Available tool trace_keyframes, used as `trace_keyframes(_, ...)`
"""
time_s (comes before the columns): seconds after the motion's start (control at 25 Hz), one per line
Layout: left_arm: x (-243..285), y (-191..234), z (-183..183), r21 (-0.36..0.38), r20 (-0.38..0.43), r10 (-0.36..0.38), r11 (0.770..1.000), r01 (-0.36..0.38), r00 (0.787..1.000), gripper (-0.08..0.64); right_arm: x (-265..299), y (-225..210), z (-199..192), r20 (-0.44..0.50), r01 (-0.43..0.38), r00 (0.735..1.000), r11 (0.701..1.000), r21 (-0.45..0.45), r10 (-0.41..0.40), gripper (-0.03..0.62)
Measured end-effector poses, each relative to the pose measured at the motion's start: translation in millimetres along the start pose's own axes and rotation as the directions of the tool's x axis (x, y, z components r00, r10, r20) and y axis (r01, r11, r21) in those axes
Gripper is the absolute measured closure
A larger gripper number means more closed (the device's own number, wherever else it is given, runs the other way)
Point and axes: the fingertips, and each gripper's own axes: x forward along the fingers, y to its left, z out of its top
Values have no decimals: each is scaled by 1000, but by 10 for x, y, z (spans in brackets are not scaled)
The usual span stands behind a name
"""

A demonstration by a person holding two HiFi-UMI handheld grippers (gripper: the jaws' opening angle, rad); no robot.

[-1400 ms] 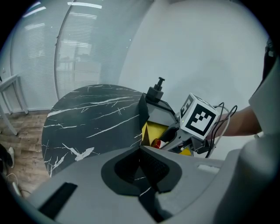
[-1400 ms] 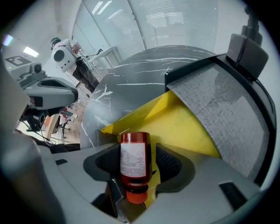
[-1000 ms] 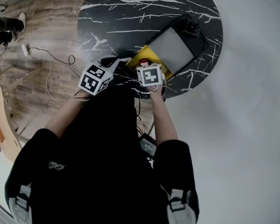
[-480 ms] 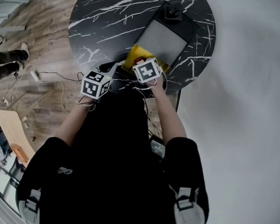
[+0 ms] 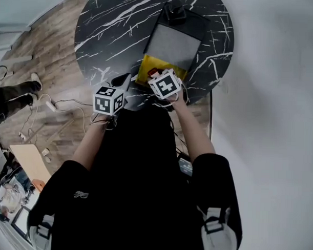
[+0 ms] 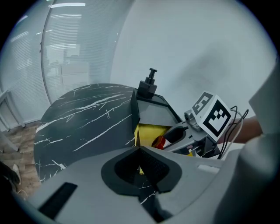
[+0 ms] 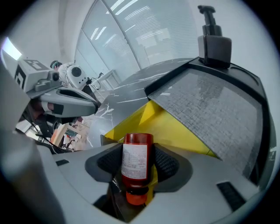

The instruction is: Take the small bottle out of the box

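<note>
A small red bottle [image 7: 136, 154] with a white label is clamped between the pads of my right gripper [image 7: 138, 168], cap end toward the camera. It hangs just above the near edge of the yellow box [image 7: 164, 124]. The head view shows the bottle [image 5: 153, 73] at the right gripper [image 5: 155, 77], over the box [image 5: 148, 65] near the table's front. The box's grey lid [image 5: 172, 45] lies open behind it. My left gripper [image 6: 141, 168] is shut with nothing in it, left of the box. It faces the bottle [image 6: 159, 141].
The box sits on a round black marble table [image 5: 113, 38]. A black pump-topped object [image 5: 176, 12] stands at the far end of the lid. On the wooden floor to the left are cables [image 5: 54, 105], someone's feet [image 5: 14, 94] and a wooden board [image 5: 27, 163].
The head view has swung, so the table sits higher and more upright in frame. Both grippers stay at the table's near edge, the right one still holding the bottle.
</note>
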Motion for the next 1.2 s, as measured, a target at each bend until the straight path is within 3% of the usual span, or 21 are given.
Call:
trace_keyframes(0.16,36,-17,57,52,-11,-40,998,40,999,561,-104,-35,125,108,60,992,998,25,-63,382)
trace_keyframes(0.36,49,-81,153,137,-31,-112,984,115,993,561,-281,-69,247,225,148,960,984,96,-166,382)
trace_keyframes(0.48,52,-107,222,190,-35,-151,969,155,988,561,-390,-106,283,279,207,928,965,160,-245,382)
trace_keyframes(0.64,43,-116,316,251,-41,-198,947,202,979,561,-551,-134,335,351,276,866,926,258,-356,382)
trace_keyframes(0.76,38,-130,355,291,-51,-229,928,234,972,561,-670,-152,350,417,307,799,889,339,-434,382)
trace_keyframes(0.96,-19,-170,464,358,-46,-280,892,277,959,561,-892,-135,371,498,359,655,814,456,-568,382)
trace_keyframes(1.2,-148,-281,718,462,-13,-340,832,307,940,561,-1278,-2,440,541,378,480,719,583,-691,382)
